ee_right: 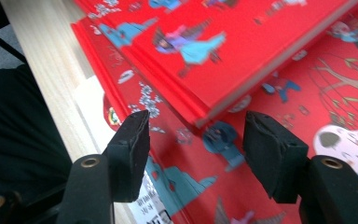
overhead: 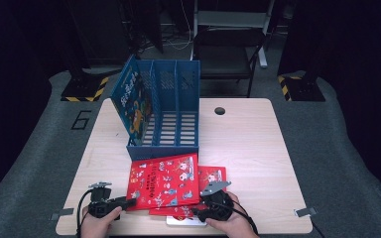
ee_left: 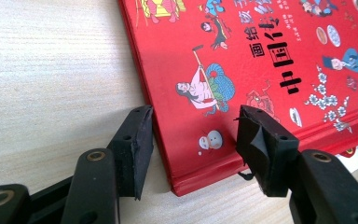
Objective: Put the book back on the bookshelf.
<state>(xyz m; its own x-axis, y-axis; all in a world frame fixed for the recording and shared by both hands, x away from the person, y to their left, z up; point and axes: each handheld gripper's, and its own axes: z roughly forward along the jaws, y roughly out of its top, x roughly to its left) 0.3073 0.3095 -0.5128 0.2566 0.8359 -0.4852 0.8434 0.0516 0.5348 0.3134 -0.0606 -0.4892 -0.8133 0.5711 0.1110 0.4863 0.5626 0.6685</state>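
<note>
Red top book [ee_left: 242, 70] lies with its corners between both gaping tongs, left [ee_left: 193, 144] and right [ee_right: 196, 140].

Both hands come in low from the bottom edge of the high view, wrapped around the backs of their tools. The left hand [overhead: 98, 224] holds the left gripper [overhead: 129, 202] roughly level, nose aimed to the right. Its jaws stand partly apart, nothing pressed between the pads [ee_left: 137, 140]. The right hand [overhead: 232, 223] grips the right gripper [overhead: 206, 201] pointing forward and a bit left, grey plate on top, cable looping back over the wrist. Its jaws gape about the same, pads [ee_right: 265, 149] clear of any contact.
</note>
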